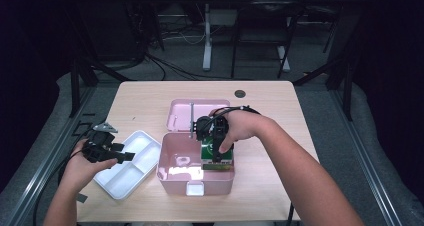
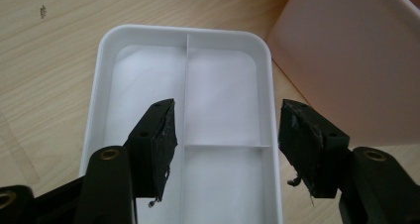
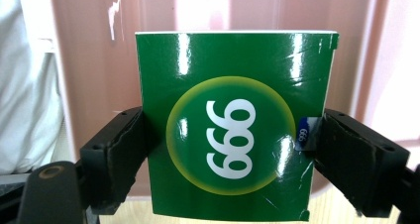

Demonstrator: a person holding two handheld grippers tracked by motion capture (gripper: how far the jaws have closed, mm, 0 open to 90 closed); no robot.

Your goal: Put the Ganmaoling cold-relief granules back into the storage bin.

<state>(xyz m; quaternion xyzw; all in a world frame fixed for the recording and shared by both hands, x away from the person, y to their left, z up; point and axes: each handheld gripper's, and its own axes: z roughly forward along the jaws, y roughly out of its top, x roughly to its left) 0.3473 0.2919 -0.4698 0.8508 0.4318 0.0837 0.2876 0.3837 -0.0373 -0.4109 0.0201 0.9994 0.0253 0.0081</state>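
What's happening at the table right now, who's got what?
The right gripper has its jaws clamped on a green box marked 999 and holds it in the open pink container. The left gripper hovers open over the white divided tray beside the container, holding nothing.

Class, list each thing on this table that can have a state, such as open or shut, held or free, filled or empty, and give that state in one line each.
Pink plastic storage box: open, lid flipped back.
Green cardboard packet with a yellow circle: clamped between the right gripper jaws, over the box.
White plastic divided tray: empty, resting beside the box.
Left gripper: open, above the tray.
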